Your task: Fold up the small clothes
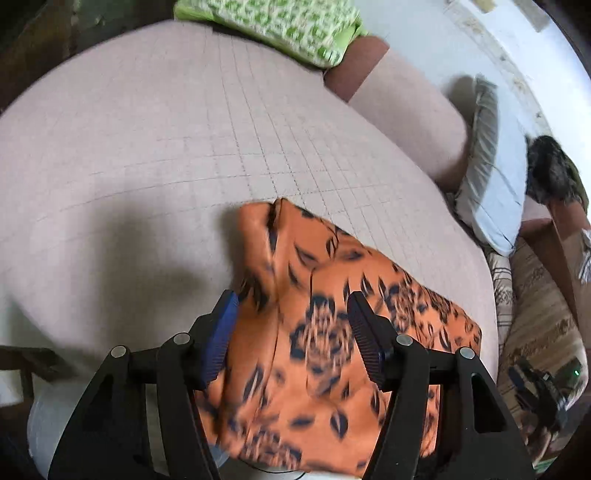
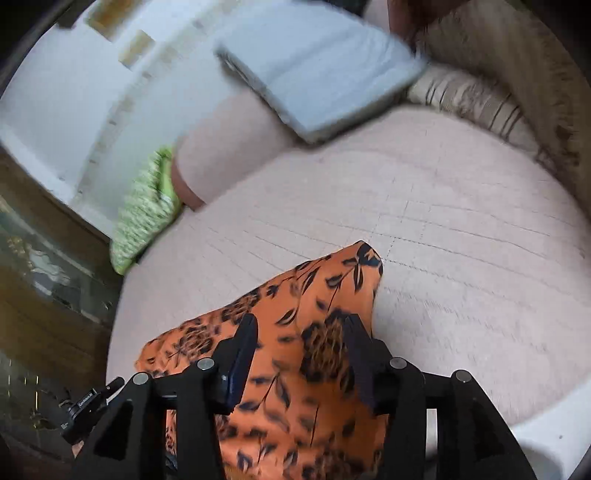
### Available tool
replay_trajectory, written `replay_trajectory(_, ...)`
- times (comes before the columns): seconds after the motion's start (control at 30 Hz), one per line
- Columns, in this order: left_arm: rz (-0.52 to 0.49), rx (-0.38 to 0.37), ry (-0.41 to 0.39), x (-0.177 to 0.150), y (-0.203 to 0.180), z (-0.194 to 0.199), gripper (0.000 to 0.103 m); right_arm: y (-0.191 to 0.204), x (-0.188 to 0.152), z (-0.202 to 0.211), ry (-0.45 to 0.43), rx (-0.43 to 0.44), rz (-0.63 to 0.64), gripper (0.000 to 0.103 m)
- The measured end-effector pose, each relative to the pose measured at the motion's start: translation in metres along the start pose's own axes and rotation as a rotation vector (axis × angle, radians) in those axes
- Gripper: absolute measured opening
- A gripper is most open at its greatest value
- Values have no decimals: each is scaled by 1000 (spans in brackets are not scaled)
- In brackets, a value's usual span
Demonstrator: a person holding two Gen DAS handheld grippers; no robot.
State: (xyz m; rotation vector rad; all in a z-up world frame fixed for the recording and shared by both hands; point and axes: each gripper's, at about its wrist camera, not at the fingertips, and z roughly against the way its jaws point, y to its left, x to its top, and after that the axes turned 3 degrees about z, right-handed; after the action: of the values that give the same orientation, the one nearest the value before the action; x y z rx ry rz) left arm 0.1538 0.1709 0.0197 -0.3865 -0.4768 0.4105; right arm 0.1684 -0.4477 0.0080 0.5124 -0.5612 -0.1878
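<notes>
An orange garment with a dark flower print (image 1: 325, 332) lies folded on the pink quilted bed (image 1: 166, 147). In the left wrist view its far corner points away from me. My left gripper (image 1: 291, 310) hovers over the cloth with its blue-padded fingers (image 1: 221, 332) spread wide, and the pads press on nothing. In the right wrist view the same garment (image 2: 295, 406) runs under my right gripper (image 2: 301, 332). That gripper's jaws are also apart, with the cloth lying loose below them. The near part of the garment is hidden under both grippers.
A green patterned cushion (image 1: 280, 26) rests at the far edge of the bed. A pale blue pillow (image 2: 325, 66) leans on the pink bolster (image 1: 406, 110). A striped beige blanket (image 2: 480, 99) lies beside it. Dark wooden furniture (image 2: 44, 295) stands off the bed's left side.
</notes>
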Motion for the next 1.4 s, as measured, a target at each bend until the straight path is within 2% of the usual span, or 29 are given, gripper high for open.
replay_trajectory(0.07, -9, 29, 26, 16, -3, -23, 61, -10, 23, -34, 79, -24, -15, 47)
replay_trajectory(0.13, -57, 90, 32, 24, -7, -41, 61, -28, 36, -68, 118, -79, -35, 47)
replay_trajectory(0.2, -75, 90, 23, 28, -5, -50, 61, -46, 35, -87, 145, -114, -85, 38)
replay_trajectory(0.23, -88, 101, 18, 28, -4, -55, 60, -54, 33, -91, 154, -87, -125, 37)
replay_trajectory(0.27, -90, 117, 18, 28, -5, -59, 57, -55, 33, -93, 143, -34, -139, 36)
replay_trajectory(0.3, -94, 123, 14, 28, -6, -62, 51, -53, 36, -95, 140, -24, -120, 33)
replay_trajectory(0.33, -106, 124, 15, 29, -8, -65, 35, -48, 39, -97, 141, -57, -73, 31)
replay_trajectory(0.37, -123, 133, 14, 31, -13, -69, 18, -41, 40, -99, 133, -135, -14, 18)
replay_trajectory(0.4, -144, 140, 9, 32, -16, -71, 17, -40, 40, -101, 135, -179, 3, 9)
replay_trajectory(0.47, -147, 108, -17, 33, -15, -64, 13, -46, 39, -103, 143, -187, -11, 4)
replay_trajectory(0.5, -125, 56, -52, 35, -11, -53, 13, -49, 41, -99, 125, -186, -26, 3)
replay_trajectory(0.57, -75, 3, -99, 43, -1, -43, 13, -52, 48, -86, 67, -185, -32, 0)
replay_trajectory(0.63, -16, 16, -60, 50, 13, -56, 13, -58, 50, -80, 32, -256, -30, 0)
replay_trajectory(0.7, 19, 49, -3, 50, 20, -73, 13, -71, 44, -86, 66, -182, -91, 0)
replay_trajectory(0.73, 18, 60, 14, 49, 20, -77, 14, -72, 41, -88, 68, -103, -113, 0)
replay_trajectory(0.8, 12, 65, 19, 48, 19, -75, 18, -65, 39, -81, 25, -5, -112, 0)
replay_trajectory(0.87, 28, 48, 22, 47, 19, -75, 30, -55, 40, -71, -17, 20, -87, 3)
replay_trajectory(0.9, 43, 41, 29, 44, 22, -72, 36, -54, 39, -70, -20, 20, -85, 12)
replay_trajectory(0.93, 66, 44, 43, 42, 26, -74, 47, -53, 36, -71, -14, 18, -86, 20)
replay_trajectory(0.97, 78, 52, 52, 40, 28, -75, 51, -55, 33, -74, 3, 10, -94, 41)
replay_trajectory(1.0, 91, 59, 64, 38, 30, -76, 51, -58, 31, -79, 21, -2, -115, 47)
replay_trajectory(1.07, 95, 51, 87, 36, 28, -79, 51, -64, 28, -88, 62, 1, -145, 47)
replay_trajectory(1.17, 7, 90, 67, 31, 11, -78, 51, -68, 28, -103, 119, 6, -182, 47)
replay_trajectory(1.2, -34, 112, 58, 28, 4, -79, 50, -68, 27, -108, 135, 9, -186, 43)
replay_trajectory(1.23, -54, 125, 51, 26, 0, -79, 38, -67, 27, -111, 144, 5, -173, 38)
replay_trajectory(1.27, -64, 129, 46, 24, -1, -79, 16, -63, 28, -113, 150, -17, -146, 23)
replay_trajectory(1.3, -75, 124, 37, 23, -4, -77, 12, -60, 30, -114, 150, -34, -122, 13)
replay_trajectory(1.33, -69, 109, 22, 23, -4, -73, 11, -56, 32, -113, 143, -49, -100, 12)
replay_trajectory(1.4, -46, 79, -21, 25, 1, -63, 10, -48, 35, -100, 78, -141, -52, 9)
